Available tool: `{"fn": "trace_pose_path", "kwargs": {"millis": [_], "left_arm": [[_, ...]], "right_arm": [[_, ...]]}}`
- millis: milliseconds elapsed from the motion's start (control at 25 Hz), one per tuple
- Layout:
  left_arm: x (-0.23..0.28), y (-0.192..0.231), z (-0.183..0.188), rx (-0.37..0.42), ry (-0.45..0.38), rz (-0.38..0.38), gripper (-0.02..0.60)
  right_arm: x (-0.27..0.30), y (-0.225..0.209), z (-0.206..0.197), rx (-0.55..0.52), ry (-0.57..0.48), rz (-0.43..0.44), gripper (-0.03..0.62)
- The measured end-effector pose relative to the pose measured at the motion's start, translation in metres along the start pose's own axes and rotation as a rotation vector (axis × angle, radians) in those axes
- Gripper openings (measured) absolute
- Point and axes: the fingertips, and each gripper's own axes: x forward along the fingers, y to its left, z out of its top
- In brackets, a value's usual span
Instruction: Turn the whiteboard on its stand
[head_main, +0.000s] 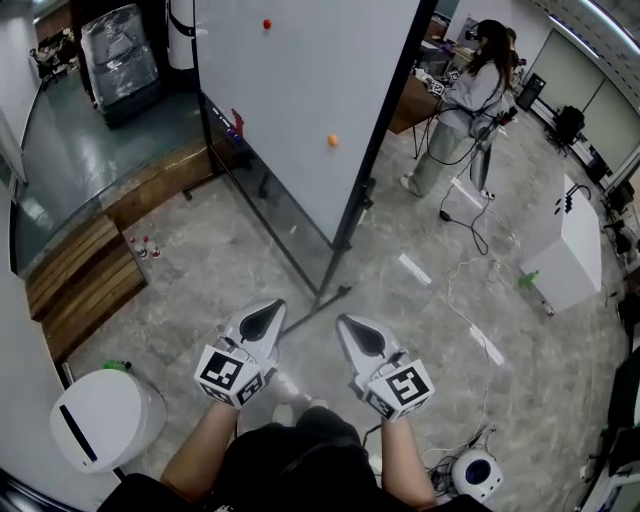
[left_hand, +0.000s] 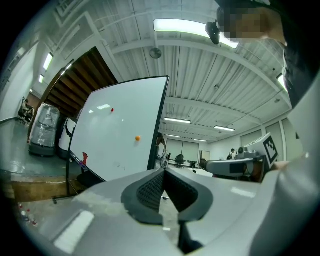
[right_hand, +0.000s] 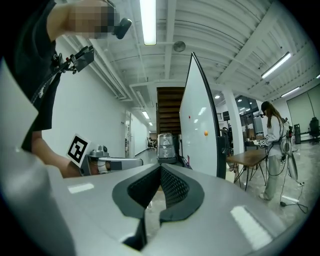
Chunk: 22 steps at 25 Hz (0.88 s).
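1. Looks like this is only the approach, and nothing's been grabbed yet. The whiteboard (head_main: 300, 100) is up on its stand (head_main: 318, 303), ahead of both sets of jaws and well clear of the tips. Its near black edge (head_main: 385, 120) is the part closest to them.
2. The left gripper (head_main: 262, 320) has its jaws closed tip to tip with nothing between them. In the left gripper view, the board's white face sits ahead and to the left of the tips, and an orange magnet (left_hand: 137, 137) is stuck on it.
3. The right gripper (head_main: 362, 335) is closed all the way too, and it's empty. From its jaws the board is seen at a steep angle, ahead and a bit to the right.
4. Pose: both hands are held low and side by side, with the forearms reaching out from the body. The grippers point level toward the board, with the marker cubes on the end nearest the person.
5. Next move, my guess: close the gap, open at least one pair of jaws and clamp that black edge, then swing the board around. Shut jaws could only nudge it. I'd also watch the stand's foot on the floor, below and just beyond the tips, since it looks easy to trip on.
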Motion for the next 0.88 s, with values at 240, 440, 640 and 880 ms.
{"fn": "trace_pose_path", "kwargs": {"millis": [240,440,640,880], "left_arm": [[0.004,0.002,0.002,0.017,0.003,0.024,0.002],[0.01,-0.002,0.004,0.03,0.002,0.076,0.002],[0.021,-0.008,0.014,0.045,-0.013,0.113,0.002],[0.031,-0.01,0.018,0.068,-0.021,0.176,0.002]], "right_arm": [[0.01,-0.01,0.004,0.015,-0.018,0.034,0.008],[0.015,-0.021,0.006,0.019,-0.027,0.087,0.008],[0.019,-0.04,0.016,0.012,-0.042,0.117,0.008],[0.031,-0.069,0.031,-0.052,-0.06,0.118,0.008]]}}
